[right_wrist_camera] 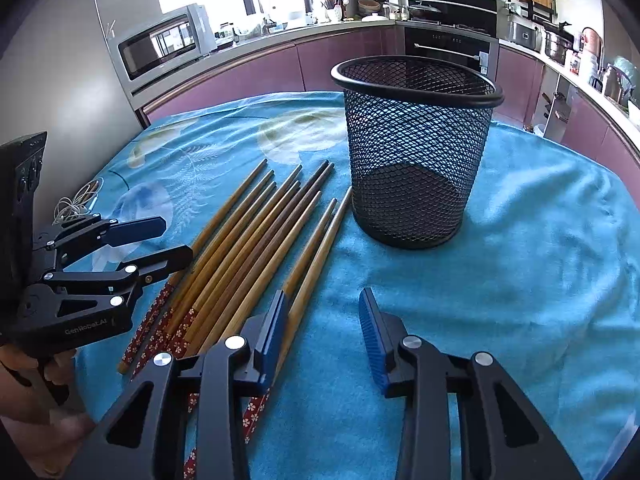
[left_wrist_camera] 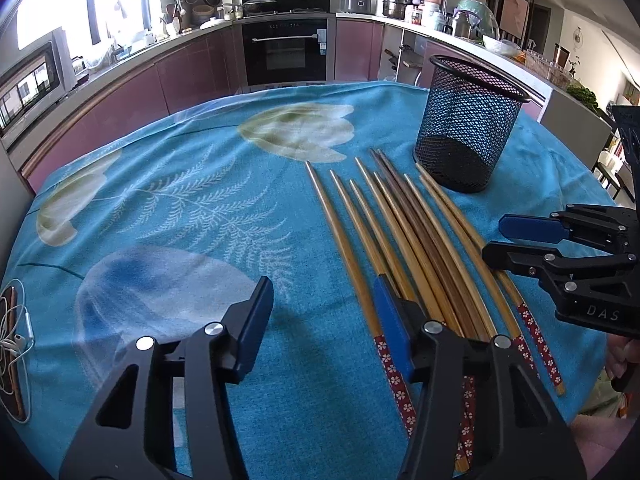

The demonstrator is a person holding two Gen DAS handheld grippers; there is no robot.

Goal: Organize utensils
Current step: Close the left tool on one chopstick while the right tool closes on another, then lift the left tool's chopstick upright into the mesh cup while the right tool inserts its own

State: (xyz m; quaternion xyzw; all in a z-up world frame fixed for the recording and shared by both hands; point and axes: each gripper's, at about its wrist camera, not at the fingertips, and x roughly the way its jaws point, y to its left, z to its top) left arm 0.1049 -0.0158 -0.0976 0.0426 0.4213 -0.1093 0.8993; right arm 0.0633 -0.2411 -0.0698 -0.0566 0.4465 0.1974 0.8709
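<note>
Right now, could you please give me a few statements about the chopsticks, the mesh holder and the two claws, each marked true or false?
1. The black mesh holder stands upright and has no chopsticks in it. True.
2. The chopsticks lie on a bare wooden tabletop. False: they lie on a blue floral cloth.
3. The left claw is clamped on a chopstick. False: its fingers stand apart, with only cloth between them.
4. The right claw holds nothing. True.
5. White earphones lie near the cloth's edge, away from the holder. True.
6. Every chopstick is the same pale wood. False: a few are darker brown.
</note>
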